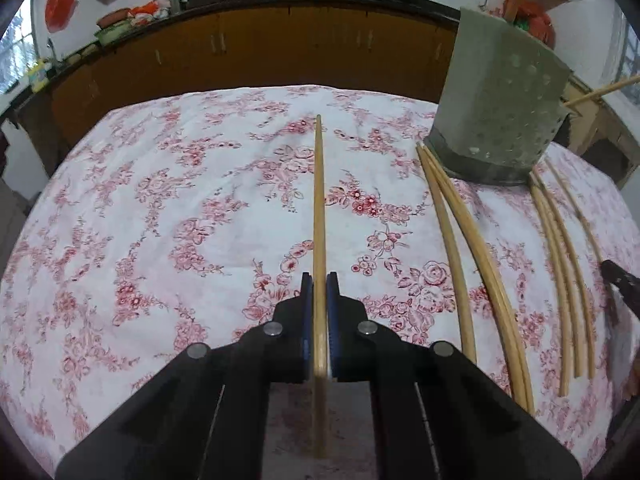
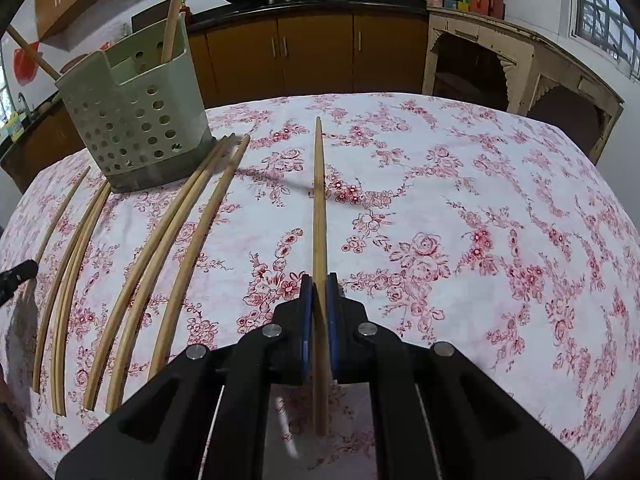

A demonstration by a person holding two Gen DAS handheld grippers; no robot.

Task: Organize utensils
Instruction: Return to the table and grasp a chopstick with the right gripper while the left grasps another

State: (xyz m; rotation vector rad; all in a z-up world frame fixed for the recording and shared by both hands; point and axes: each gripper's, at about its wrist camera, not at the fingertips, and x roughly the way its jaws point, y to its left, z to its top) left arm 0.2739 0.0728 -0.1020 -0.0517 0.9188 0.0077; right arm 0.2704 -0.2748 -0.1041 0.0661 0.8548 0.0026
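The table [image 1: 160, 200], the largest thing here, wears a white cloth [image 2: 480, 200] printed with red roses, soft and a little wrinkled; its far edge curves just short of the brown cabinets [image 2: 320, 52]. Taking the utensil holder [image 2: 140, 120] as landmark: in the right wrist view the cloth lies bare from the holder rightward to the table's far and right edges. In the left wrist view the cloth lies bare to the left of the holder [image 1: 500, 112], out to the table's left edge.

The holder is a pale green plastic tub, perforated with round holes, on a darker base, standing upright near the far edge. Two chopsticks [image 2: 172, 12] lean out of its top.

Loose chopsticks [image 2: 168, 260], smooth pale wooden rods, lie on the cloth nearer the camera than the holder, roughly parallel, their far tips near or touching its base. They show too in the left view [image 1: 480, 260].

The right gripper [image 2: 320, 284] pinches one chopstick [image 2: 319, 200] between blue pads, lengthwise, tip pointing forward, right of the holder. The left gripper [image 1: 319, 284] likewise clamps a chopstick [image 1: 319, 200], pointing forward, left of the holder.
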